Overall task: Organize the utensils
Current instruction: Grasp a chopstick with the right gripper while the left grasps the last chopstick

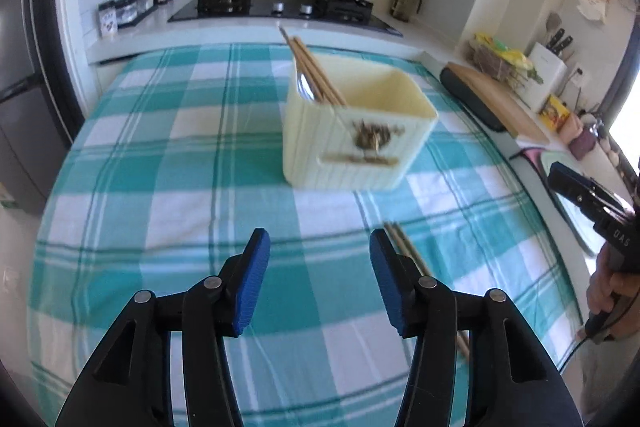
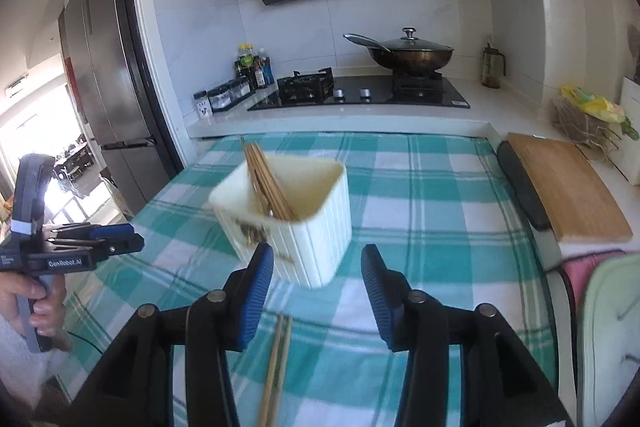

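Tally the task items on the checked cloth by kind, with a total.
Cream utensil holder: 1
Chopstick bundle standing in the holder: 1, sticks too blurred to count
Loose chopsticks lying on the cloth: 2
Spoon in the holder: 1
Total: 5

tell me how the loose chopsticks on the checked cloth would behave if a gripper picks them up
The loose chopsticks look thin, straight and wooden, so probably stiff and light. Being a separate pair, one may slip or splay out of the pinch. Lying flat on the soft cloth, they are probably hard to get under, and may roll if nudged.
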Demonstrator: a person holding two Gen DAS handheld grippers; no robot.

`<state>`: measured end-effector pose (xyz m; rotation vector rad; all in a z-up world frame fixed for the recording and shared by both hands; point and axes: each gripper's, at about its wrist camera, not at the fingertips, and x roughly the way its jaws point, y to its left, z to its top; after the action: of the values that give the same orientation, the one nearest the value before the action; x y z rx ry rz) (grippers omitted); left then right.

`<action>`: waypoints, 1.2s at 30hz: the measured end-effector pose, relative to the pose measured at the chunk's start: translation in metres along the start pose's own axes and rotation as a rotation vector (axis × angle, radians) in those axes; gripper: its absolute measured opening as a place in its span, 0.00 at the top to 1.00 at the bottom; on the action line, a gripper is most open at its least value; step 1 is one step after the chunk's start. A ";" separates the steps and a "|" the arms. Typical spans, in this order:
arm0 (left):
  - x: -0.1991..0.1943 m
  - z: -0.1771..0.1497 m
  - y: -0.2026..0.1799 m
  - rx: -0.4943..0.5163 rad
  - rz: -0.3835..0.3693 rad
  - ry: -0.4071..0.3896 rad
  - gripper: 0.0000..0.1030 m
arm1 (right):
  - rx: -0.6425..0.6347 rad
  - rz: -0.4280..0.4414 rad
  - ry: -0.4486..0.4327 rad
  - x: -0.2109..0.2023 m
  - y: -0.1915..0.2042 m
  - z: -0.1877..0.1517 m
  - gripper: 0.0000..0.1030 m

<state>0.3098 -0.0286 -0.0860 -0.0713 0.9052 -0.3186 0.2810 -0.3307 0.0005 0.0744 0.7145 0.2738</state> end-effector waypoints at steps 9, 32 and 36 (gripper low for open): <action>0.026 -0.101 -0.051 -0.073 -0.018 0.130 0.47 | 0.178 -0.143 0.129 -0.038 -0.019 -0.166 0.55; 0.088 -0.076 -0.108 -0.030 0.001 0.103 0.38 | 0.148 -0.070 0.124 -0.032 -0.001 -0.176 0.59; 0.101 -0.078 -0.117 0.014 0.071 0.100 0.36 | 0.164 -0.079 0.117 -0.036 -0.009 -0.177 0.59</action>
<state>0.2785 -0.1643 -0.1882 -0.0102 1.0024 -0.2640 0.1409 -0.3532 -0.1119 0.1866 0.8540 0.1448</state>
